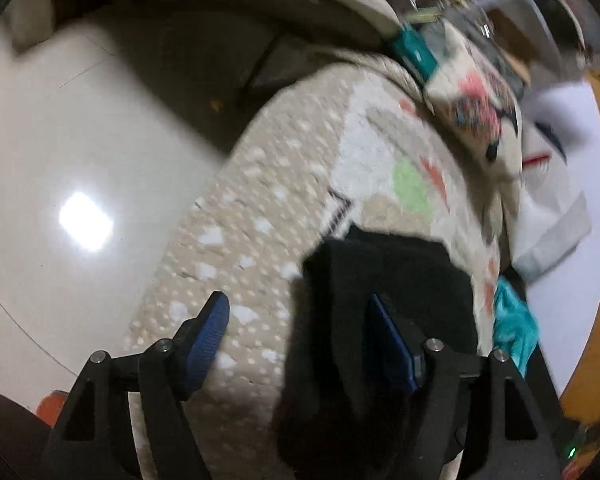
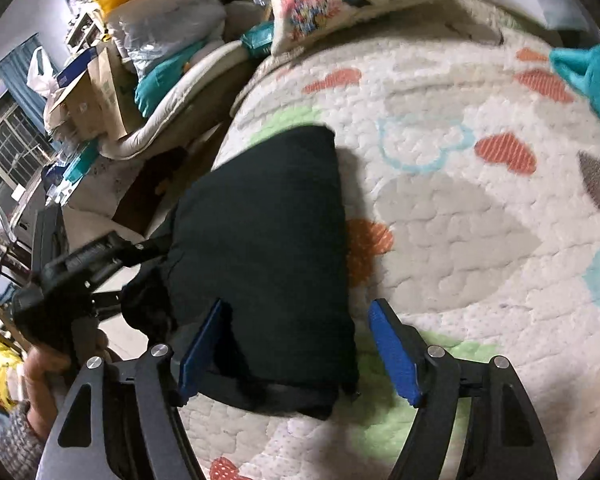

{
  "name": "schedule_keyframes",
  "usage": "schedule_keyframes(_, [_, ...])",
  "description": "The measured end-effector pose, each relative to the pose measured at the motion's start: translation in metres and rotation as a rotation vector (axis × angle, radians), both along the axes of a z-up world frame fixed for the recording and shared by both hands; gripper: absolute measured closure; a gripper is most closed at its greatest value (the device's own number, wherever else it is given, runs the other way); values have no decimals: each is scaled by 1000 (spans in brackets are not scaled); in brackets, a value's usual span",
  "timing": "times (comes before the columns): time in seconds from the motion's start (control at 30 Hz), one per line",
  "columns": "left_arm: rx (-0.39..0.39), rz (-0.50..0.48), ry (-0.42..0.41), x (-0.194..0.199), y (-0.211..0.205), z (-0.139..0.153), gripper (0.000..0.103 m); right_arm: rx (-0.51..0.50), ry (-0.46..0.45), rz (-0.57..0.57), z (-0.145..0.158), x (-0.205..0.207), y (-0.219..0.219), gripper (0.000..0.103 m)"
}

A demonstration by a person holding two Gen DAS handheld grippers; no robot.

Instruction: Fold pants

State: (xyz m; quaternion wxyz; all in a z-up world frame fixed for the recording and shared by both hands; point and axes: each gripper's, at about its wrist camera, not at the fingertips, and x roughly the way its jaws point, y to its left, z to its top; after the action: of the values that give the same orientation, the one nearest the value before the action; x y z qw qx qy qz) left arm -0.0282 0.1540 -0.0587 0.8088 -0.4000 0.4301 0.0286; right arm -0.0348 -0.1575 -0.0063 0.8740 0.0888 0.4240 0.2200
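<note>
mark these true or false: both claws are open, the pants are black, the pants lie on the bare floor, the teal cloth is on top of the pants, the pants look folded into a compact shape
1. Both claws are open. True: the left claw and the right claw each show their blue pads spread apart.
2. The pants are black. True.
3. The pants lie on the bare floor. False: they lie on the patterned quilt near its edge.
4. The teal cloth is on top of the pants. False: it lies apart from them, at the far side of the quilt.
5. The pants look folded into a compact shape. True, as far as the right wrist view shows.
</note>
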Motion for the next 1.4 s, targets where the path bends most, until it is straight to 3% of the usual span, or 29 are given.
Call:
schedule_keyframes(0.1, [40, 25, -32, -2, 5, 11, 31, -35, -101, -31, 17, -11, 1, 24])
schedule_keyframes(0.27, [244, 10, 47, 14, -4, 11, 31, 21, -141, 21, 27, -21, 11, 24])
schedule_keyframes(0.33, [248, -33, 83, 20, -5, 2, 31, 9, -121, 69, 21, -22, 23, 24])
schedule_keyframes(0.43, [240, -72, 110, 26, -12, -8, 31, -93, -139, 84, 11, -23, 38, 23])
schedule_keyframes(0.77, [465, 32, 18, -18, -26, 43, 31, -111, -169, -26, 25, -20, 19, 23])
schedule_keyframes(1.03, [631, -75, -52, -54, -88, 90, 30, -98, -165, -144, 36, -18, -4, 23])
schedule_keyframes(1.13, [703, -100, -87, -62, -112, 103, 25, -82, -178, -168, 43, -23, -13, 23])
schedule_keyframes(1.4, [818, -151, -181, -90, -160, 132, 19, -54, -220, -222, 58, -37, -32, 22])
